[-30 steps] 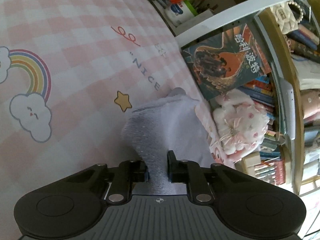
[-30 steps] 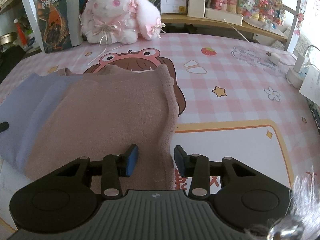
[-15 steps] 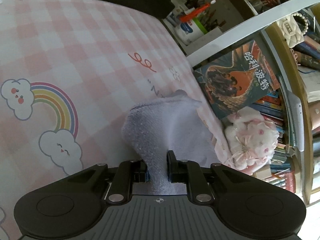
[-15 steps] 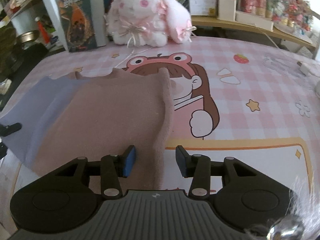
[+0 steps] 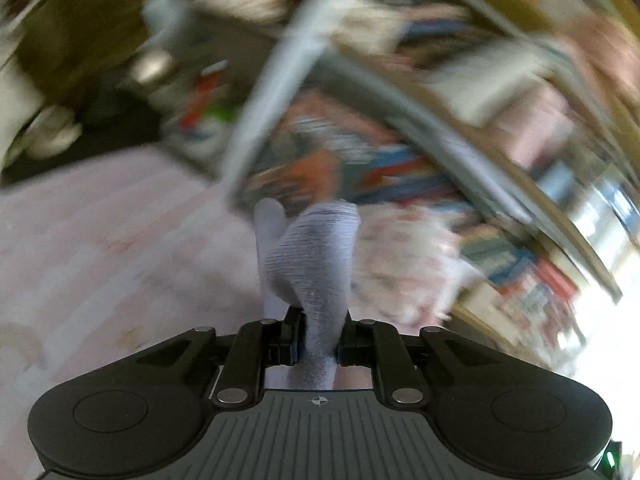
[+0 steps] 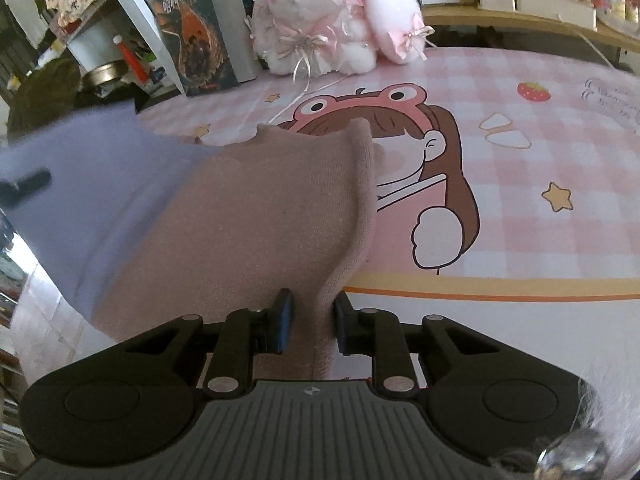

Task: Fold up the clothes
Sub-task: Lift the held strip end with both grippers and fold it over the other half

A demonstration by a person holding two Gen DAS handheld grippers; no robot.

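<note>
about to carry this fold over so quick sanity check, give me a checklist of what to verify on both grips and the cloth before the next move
1. Left gripper holds the lavender cloth: ok, fabric is pinched between the closed fingers.
2. Right gripper holds the pink cloth: ok, its edge sits between the narrowed fingers.
3. Left camera sharp enough to judge placement: not ok, the background is heavily blurred.
4. Pink edge free of bunching: cannot tell, the hem curls near the fingers.
5. Landing area on the checked mat: ok, bare to the right of the cloth.
6. Plush rabbit apart from the cloth: ok.
</note>
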